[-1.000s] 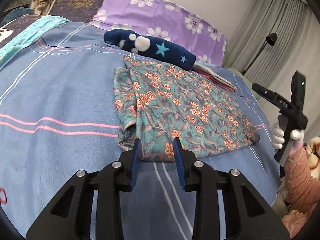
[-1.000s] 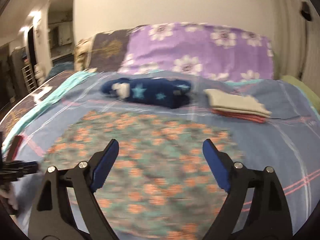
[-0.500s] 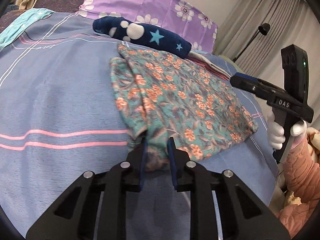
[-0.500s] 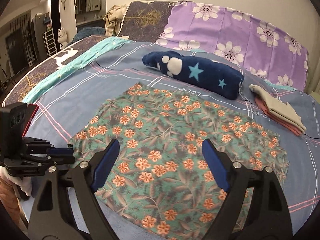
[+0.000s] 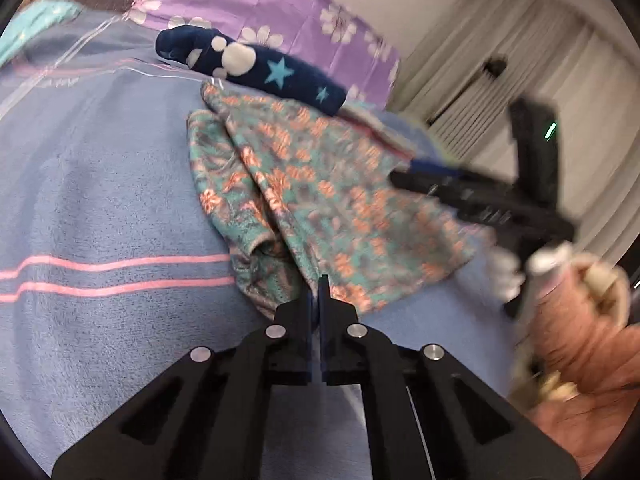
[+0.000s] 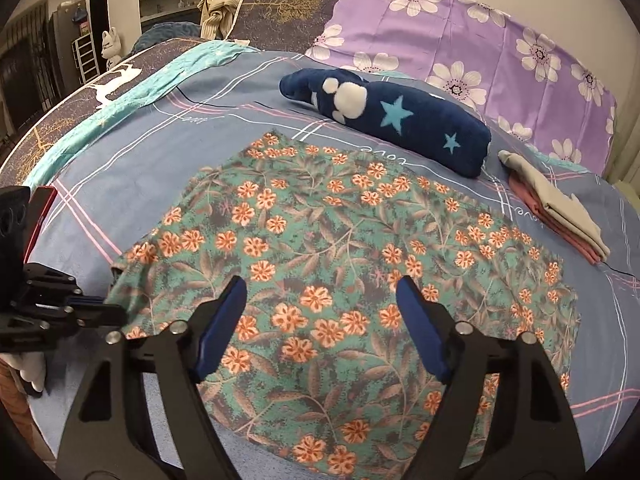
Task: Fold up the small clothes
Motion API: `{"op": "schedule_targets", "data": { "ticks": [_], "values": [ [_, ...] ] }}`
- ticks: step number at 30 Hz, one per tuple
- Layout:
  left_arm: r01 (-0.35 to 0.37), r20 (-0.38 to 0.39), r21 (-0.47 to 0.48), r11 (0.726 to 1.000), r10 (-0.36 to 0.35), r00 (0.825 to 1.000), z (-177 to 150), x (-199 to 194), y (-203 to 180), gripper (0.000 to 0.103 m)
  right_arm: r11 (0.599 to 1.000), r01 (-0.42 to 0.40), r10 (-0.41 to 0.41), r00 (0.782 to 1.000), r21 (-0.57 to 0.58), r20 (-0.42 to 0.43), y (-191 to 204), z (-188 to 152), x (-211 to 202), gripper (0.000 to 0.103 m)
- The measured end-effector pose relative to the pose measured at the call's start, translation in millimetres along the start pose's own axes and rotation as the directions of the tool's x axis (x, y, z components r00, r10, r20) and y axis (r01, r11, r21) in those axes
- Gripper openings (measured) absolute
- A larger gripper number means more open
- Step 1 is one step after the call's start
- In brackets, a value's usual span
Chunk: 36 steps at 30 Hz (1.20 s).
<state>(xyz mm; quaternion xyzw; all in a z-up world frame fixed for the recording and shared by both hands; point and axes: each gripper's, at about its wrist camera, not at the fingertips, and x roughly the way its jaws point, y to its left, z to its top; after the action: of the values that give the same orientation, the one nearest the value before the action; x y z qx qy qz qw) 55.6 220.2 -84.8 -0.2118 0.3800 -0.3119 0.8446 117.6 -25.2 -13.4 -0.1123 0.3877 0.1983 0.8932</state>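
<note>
A teal garment with orange flowers [image 6: 340, 240] lies spread flat on the blue bed cover [image 6: 160, 152]. My left gripper [image 5: 319, 284] is shut on the near left edge of this garment [image 5: 320, 184], and the cloth bunches up towards its tips. The right wrist view shows that left gripper [image 6: 112, 312] at the garment's left corner. My right gripper [image 6: 320, 304] hovers over the near middle of the garment. Its jaws are closing but still wide apart, and its pads press on nothing. In the left wrist view the right gripper [image 5: 404, 178] is blurred above the garment's right side.
A rolled navy cloth with stars [image 6: 400, 120] lies just beyond the garment. A folded grey and pink pile [image 6: 560, 208] sits at the right. A purple flowered pillow [image 6: 480, 32] is at the head of the bed. A pink sleeve [image 5: 580, 340] is at the bed's edge.
My left gripper moved up to the garment's near edge and closed on it. My right gripper swung in over the garment, tilted lower, and its jaws narrowed a little.
</note>
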Motion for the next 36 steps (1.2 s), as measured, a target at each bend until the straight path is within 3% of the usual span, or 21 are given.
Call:
{"op": "schedule_targets", "data": {
  "ticks": [2, 4, 6, 8, 10, 14, 15, 18, 19, 23, 24, 25, 27, 29, 30, 31, 34, 36],
  "values": [
    [0.062, 0.042, -0.025, 0.998, -0.061, 0.997, 4, -16, -1, 0.001, 1.000, -0.006, 0.006, 1.000, 0.014, 0.012, -3, 5, -5, 0.078],
    [0.064, 0.049, 0.035, 0.997, -0.066, 0.997, 3, -30, -12, 0.001, 1.000, -0.011, 0.011, 1.000, 0.016, 0.026, -4, 9, -10, 0.078],
    [-0.001, 0.014, 0.075, 0.997, 0.000, 1.000, -5, -29, -14, 0.001, 1.000, -0.008, 0.008, 1.000, 0.001, 0.025, -3, 12, -9, 0.078],
    [-0.066, -0.055, 0.045, 0.997, 0.068, 0.996, -21, -16, -1, 0.000, 1.000, -0.005, 0.005, 1.000, -0.009, 0.004, 0, 12, -1, 0.078],
    [-0.086, -0.098, 0.003, 0.996, 0.086, 0.991, -34, -6, 13, 0.000, 1.000, -0.011, 0.011, 1.000, -0.016, -0.025, 4, 12, 9, 0.078],
    [-0.062, -0.002, 0.011, 0.998, 0.062, 0.998, -27, -25, 7, 0.003, 0.999, -0.027, 0.025, 0.998, -0.041, -0.055, 17, 21, 27, 0.078],
    [-0.051, 0.028, 0.027, 0.998, 0.050, 0.998, -22, -31, 2, 0.008, 0.998, -0.031, 0.029, 0.998, -0.046, -0.053, 22, 27, 30, 0.077],
    [-0.061, 0.066, 0.074, 0.995, 0.056, 0.996, -9, -31, -11, 0.038, 0.997, -0.043, 0.040, 0.998, -0.066, -0.045, 37, 51, 38, 0.072],
    [-0.077, 0.063, 0.087, 0.993, 0.072, 0.995, -5, -26, -14, 0.042, 0.996, -0.048, 0.044, 0.998, -0.075, -0.047, 43, 62, 43, 0.070],
    [-0.072, -0.041, 0.103, 0.992, 0.076, 0.996, 4, 11, -10, 0.041, 0.995, -0.047, 0.039, 0.995, -0.088, -0.093, 63, 96, 73, 0.064],
    [-0.064, -0.086, 0.094, 0.994, 0.072, 0.994, 2, 21, -7, 0.035, 0.995, -0.047, 0.036, 0.993, -0.090, -0.116, 68, 101, 83, 0.064],
    [-0.066, -0.111, 0.087, 0.994, 0.075, 0.991, 0, 27, -4, 0.019, 0.995, -0.042, 0.028, 0.988, -0.089, -0.153, 73, 108, 98, 0.064],
    [-0.044, -0.135, 0.050, 0.998, 0.050, 0.990, 0, 32, 4, 0.004, 0.996, -0.036, 0.020, 0.980, -0.077, -0.199, 78, 112, 119, 0.064],
    [-0.014, -0.122, 0.027, 1.000, 0.017, 0.992, -1, 26, 9, 0.003, 0.997, -0.032, 0.016, 0.970, -0.066, -0.244, 84, 115, 141, 0.062],
    [-0.002, -0.116, 0.031, 1.000, 0.006, 0.993, -1, 23, 9, 0.003, 0.997, -0.037, 0.018, 0.965, -0.065, -0.263, 85, 116, 150, 0.040],
    [0.008, -0.113, 0.035, 0.999, -0.004, 0.994, -2, 21, 8, 0.002, 0.997, -0.057, 0.042, 0.956, -0.043, -0.290, 85, 118, 159, 0.002],
    [0.058, -0.102, 0.050, 0.997, -0.053, 0.993, -5, 7, 2, 0.002, 0.984, -0.147, 0.165, 0.966, 0.105, -0.200, 69, 131, 138, 0.002],
    [0.048, -0.105, 0.077, 0.996, -0.040, 0.994, -7, 2, 1, 0.002, 0.979, -0.175, 0.190, 0.970, 0.103, -0.150, 66, 137, 123, 0.002]
  ]
}}
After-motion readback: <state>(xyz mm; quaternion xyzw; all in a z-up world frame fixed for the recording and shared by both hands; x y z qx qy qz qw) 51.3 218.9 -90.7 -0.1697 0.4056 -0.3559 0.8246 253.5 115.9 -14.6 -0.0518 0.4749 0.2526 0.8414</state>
